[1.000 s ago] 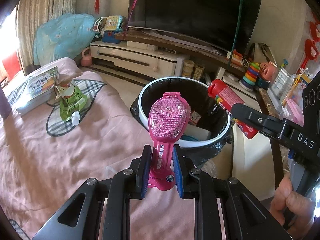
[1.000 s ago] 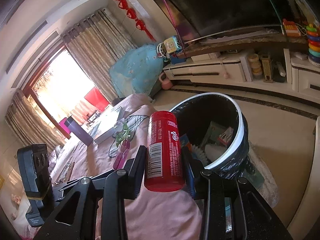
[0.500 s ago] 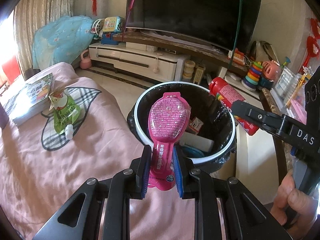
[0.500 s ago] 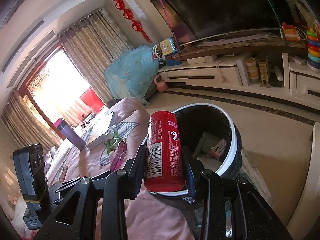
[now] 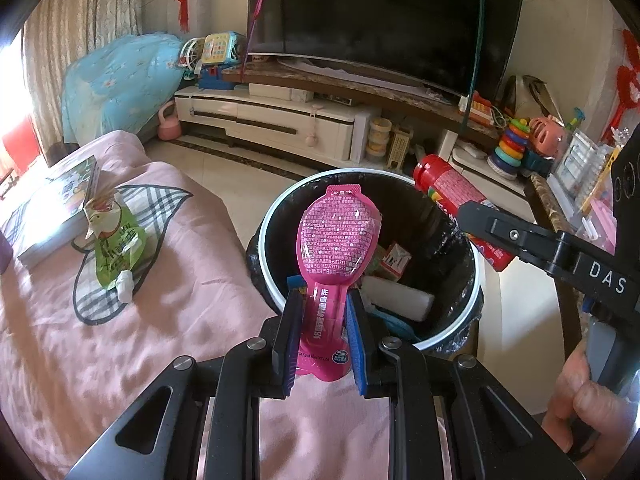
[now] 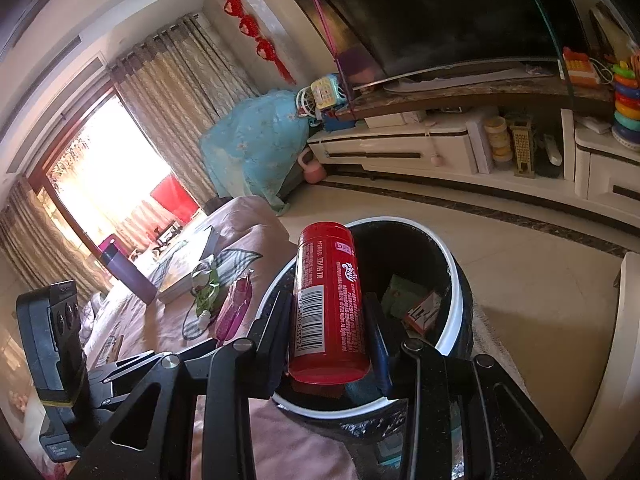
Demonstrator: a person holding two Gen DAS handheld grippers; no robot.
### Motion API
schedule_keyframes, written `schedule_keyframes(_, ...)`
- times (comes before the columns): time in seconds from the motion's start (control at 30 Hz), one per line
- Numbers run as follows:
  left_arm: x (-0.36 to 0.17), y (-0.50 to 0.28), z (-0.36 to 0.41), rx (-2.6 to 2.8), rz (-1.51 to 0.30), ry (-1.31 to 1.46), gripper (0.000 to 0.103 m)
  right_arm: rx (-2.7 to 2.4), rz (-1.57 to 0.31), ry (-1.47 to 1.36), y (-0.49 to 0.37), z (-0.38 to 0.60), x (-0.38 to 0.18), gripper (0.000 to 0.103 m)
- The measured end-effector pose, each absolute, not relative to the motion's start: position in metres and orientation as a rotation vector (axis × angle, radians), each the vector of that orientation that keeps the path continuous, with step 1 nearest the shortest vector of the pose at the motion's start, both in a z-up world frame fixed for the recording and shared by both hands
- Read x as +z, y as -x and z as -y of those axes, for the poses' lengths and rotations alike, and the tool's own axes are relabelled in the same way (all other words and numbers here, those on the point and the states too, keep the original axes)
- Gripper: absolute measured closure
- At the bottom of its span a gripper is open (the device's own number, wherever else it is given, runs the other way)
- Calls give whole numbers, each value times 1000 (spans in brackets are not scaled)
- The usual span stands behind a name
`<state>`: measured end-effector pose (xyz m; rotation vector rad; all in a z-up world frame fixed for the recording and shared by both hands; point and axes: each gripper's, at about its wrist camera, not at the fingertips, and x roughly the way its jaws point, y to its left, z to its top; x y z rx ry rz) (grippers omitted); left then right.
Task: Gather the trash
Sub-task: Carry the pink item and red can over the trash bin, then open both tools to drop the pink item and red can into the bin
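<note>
Red can (image 6: 328, 304) over trash bin (image 6: 452, 332)

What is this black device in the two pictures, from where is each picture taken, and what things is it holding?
No robot here: a person holds a two-finger gripper in each hand, each carrying a camera looking along its fingers. The left view shows the left gripper shut on a pink spoon-shaped packet above the bin. The right view shows the right gripper shut on a red can over the same bin, which already holds some rubbish. On the pink blanket lie a green pouch and a book.
</note>
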<state>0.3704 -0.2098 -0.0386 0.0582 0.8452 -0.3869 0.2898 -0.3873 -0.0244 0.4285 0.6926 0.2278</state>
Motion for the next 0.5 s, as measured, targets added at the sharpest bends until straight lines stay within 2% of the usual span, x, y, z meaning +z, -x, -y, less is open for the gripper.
schedule_keyframes(0.5,-44,-387,221,-378,-851,-79,83,222,-726,-405,-305,386,-27,67)
